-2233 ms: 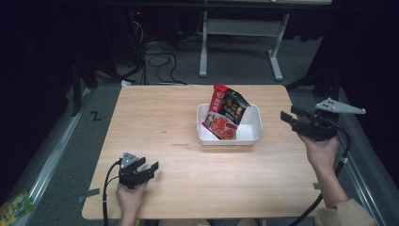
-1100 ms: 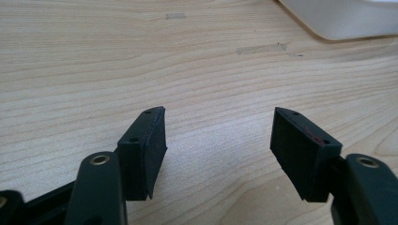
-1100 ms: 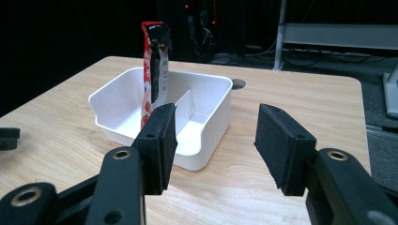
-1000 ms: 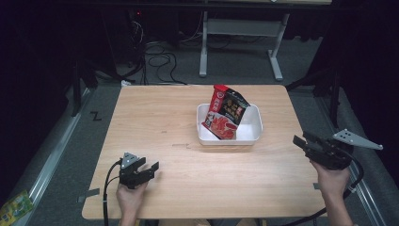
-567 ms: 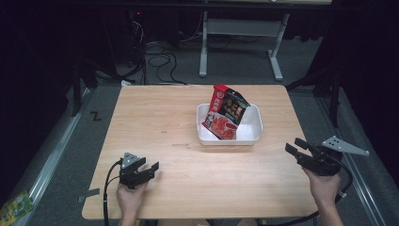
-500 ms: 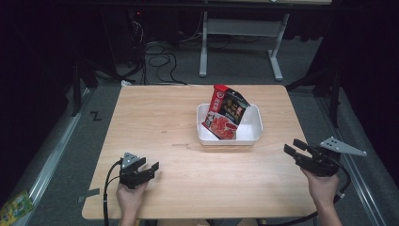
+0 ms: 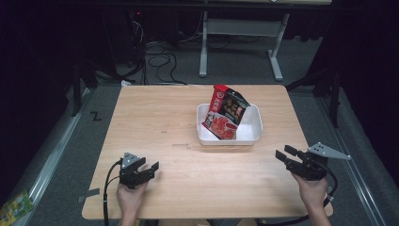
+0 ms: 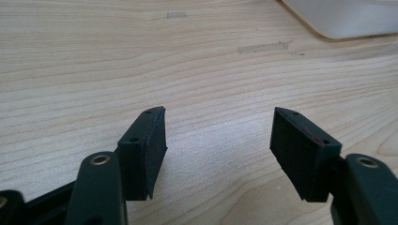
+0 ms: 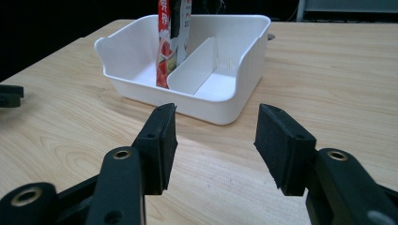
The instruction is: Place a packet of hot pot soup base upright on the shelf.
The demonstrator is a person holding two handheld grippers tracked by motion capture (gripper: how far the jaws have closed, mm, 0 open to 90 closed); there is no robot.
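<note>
Where the high view is taken, a snack packet (image 7: 227,114) is listed leaning in a white tray (image 7: 254,134) mid-counter (image 7: 155,117); the right gripper (image 7: 288,155) is best settled low, clear of the rim. Left gripper view: left gripper (image 8: 218,147) wide open, empty. Right gripper view: jaws wide apart, nothing held, tray ahead.

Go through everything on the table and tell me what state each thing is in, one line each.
Snack packet: standing tilted in the left compartment of the tray, top poking above the rim.
White tray: upright on the table, its divider in place, right compartment empty.
Left gripper: open, nothing between its jaws, low over the table.
Right gripper: open, holding nothing, pointed toward the tray.
</note>
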